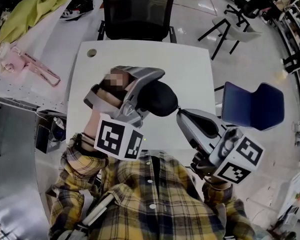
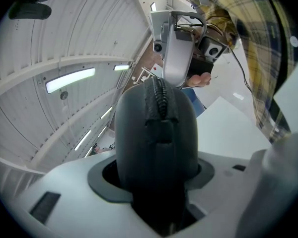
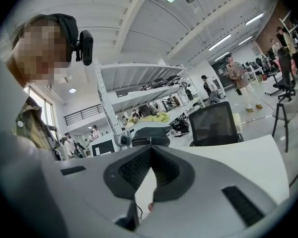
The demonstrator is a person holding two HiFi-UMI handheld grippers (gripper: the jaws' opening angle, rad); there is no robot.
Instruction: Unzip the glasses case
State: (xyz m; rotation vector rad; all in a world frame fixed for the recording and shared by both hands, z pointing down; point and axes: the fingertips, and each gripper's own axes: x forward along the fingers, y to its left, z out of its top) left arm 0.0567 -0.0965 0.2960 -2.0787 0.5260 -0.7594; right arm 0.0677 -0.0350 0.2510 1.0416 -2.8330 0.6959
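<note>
A black zippered glasses case (image 1: 161,98) is held up above the white table (image 1: 190,64), with my left gripper (image 1: 148,97) shut round its left end. In the left gripper view the case (image 2: 156,133) stands between the jaws and its zipper (image 2: 161,95) runs up the middle, away from the camera. My right gripper (image 1: 179,114) points at the case's right end with its jaws together on the zipper pull. In the left gripper view the right gripper (image 2: 173,79) touches the far end of the zipper. In the right gripper view the case (image 3: 148,134) sits just beyond the right gripper (image 3: 149,149).
A black office chair (image 1: 137,9) stands at the table's far side and a blue chair (image 1: 252,104) at its right. A side surface at the left holds a green cloth (image 1: 35,6) and a pink object (image 1: 32,66). People stand in the room behind (image 3: 238,78).
</note>
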